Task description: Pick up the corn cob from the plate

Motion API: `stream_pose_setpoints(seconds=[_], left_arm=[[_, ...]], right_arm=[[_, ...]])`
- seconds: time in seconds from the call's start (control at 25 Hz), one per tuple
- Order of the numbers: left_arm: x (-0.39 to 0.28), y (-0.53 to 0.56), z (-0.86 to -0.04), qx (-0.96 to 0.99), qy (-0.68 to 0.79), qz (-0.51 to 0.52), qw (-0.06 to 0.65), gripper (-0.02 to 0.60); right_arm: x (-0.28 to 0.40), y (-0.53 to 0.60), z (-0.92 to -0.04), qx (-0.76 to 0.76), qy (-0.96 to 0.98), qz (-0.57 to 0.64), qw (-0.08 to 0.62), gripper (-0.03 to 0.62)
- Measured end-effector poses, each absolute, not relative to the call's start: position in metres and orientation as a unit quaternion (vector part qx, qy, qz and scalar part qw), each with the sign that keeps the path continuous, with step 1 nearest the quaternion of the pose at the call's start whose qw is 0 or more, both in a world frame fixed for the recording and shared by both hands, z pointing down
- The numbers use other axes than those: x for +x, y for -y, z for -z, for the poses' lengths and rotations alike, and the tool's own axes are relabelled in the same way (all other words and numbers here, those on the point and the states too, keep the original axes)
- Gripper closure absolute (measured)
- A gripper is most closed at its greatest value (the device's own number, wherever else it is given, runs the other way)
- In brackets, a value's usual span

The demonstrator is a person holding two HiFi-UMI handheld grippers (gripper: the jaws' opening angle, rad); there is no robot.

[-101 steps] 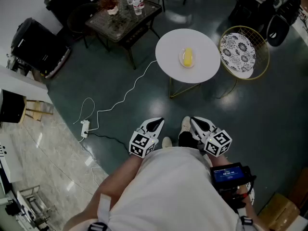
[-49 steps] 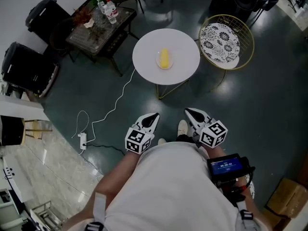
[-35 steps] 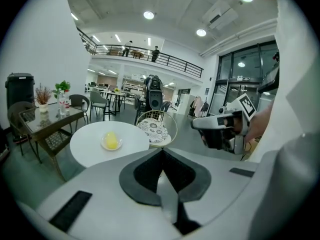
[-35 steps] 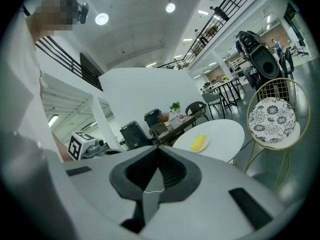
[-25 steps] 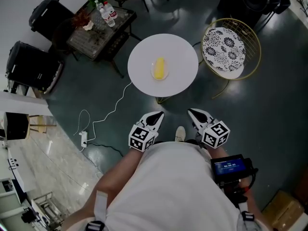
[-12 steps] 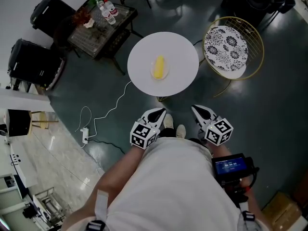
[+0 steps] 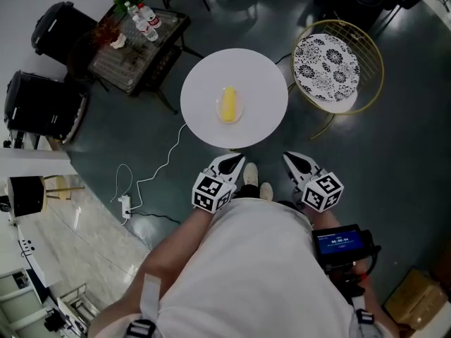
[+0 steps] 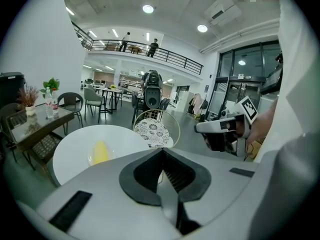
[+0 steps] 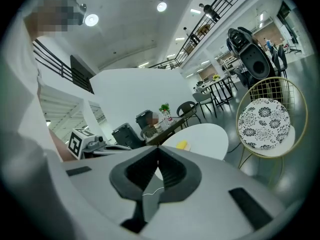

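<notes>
at twelve o'clock ahead of the person, the corn cob (image 7: 227, 105) lies on its plate (image 7: 240, 109) mid round white table (image 7: 264, 90), well apart from both tools; left gripper (image 7: 235, 160) and right gripper (image 7: 290, 158), at the table's six o'clock edge, have jaws pressed together, empty; this looks like the approach, and next needs one gripper spread and lined across the cob

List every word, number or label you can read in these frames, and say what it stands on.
No text can be read in any view.
Device screen at the person's waist: lit characters, too small to read.
Bottles on the dark side table: labels too small to read.
Marker cubes: black-and-white square patterns only, no letters.
</notes>
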State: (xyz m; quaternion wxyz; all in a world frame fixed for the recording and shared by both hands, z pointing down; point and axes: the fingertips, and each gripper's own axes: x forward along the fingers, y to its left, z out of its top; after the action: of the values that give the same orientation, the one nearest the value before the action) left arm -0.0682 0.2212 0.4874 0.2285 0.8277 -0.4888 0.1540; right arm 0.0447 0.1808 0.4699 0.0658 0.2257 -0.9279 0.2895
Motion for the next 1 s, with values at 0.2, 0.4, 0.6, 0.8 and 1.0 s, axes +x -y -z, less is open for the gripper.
stream_pose_setpoints(seconds=[0.2, 0.4, 0.6, 0.8, 1.0], left_arm=[[-0.08, -0.193, -0.494, 0.835, 0.476, -0.154, 0.229, 0.575], [-0.099, -0.169, -0.498, 0.838, 0.469, -0.149, 0.234, 0.575], [-0.128, -0.151, -0.5, 0.839, 0.467, -0.148, 0.237, 0.574], [-0.151, -0.131, -0.51, 0.84, 0.462, -0.146, 0.245, 0.574], [-0.163, -0.124, -0.514, 0.835, 0.467, -0.147, 0.252, 0.574]], right_arm=[[0.033, -0.155, -0.471, 0.239, 0.926, -0.286, 0.066, 0.586], [0.015, -0.13, -0.47, 0.249, 0.924, -0.281, 0.074, 0.586], [-0.009, -0.108, -0.466, 0.26, 0.923, -0.274, 0.08, 0.586], [-0.027, -0.088, -0.471, 0.269, 0.919, -0.274, 0.087, 0.586], [-0.037, -0.078, -0.469, 0.269, 0.919, -0.273, 0.092, 0.586]])
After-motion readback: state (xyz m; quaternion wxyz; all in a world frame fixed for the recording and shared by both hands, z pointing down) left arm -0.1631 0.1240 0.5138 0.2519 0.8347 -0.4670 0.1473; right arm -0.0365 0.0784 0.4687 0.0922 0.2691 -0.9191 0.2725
